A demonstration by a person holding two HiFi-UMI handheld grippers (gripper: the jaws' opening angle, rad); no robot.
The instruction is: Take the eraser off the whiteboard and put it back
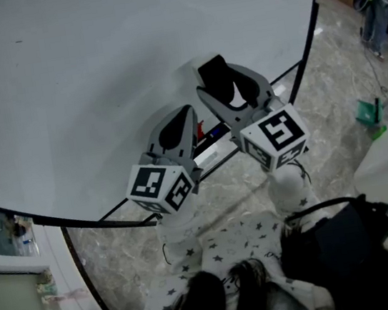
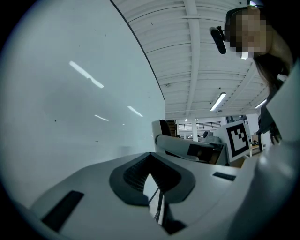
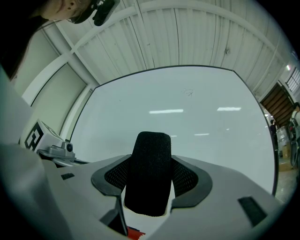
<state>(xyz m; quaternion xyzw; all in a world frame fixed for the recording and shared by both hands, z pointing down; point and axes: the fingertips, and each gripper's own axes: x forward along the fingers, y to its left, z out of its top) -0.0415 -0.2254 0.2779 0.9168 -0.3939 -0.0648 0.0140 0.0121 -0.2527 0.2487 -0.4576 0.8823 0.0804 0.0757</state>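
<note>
The right gripper (image 1: pixel 227 84) grasps the black felt eraser (image 3: pixel 150 171) upright between its wide-set jaws. It holds the eraser in front of the whiteboard (image 1: pixel 95 71), near the board's lower edge and above the marker tray (image 1: pixel 212 156); whether eraser and board touch cannot be told. To its left, the left gripper (image 1: pixel 183 118) has its jaws clenched together on nothing.
</note>
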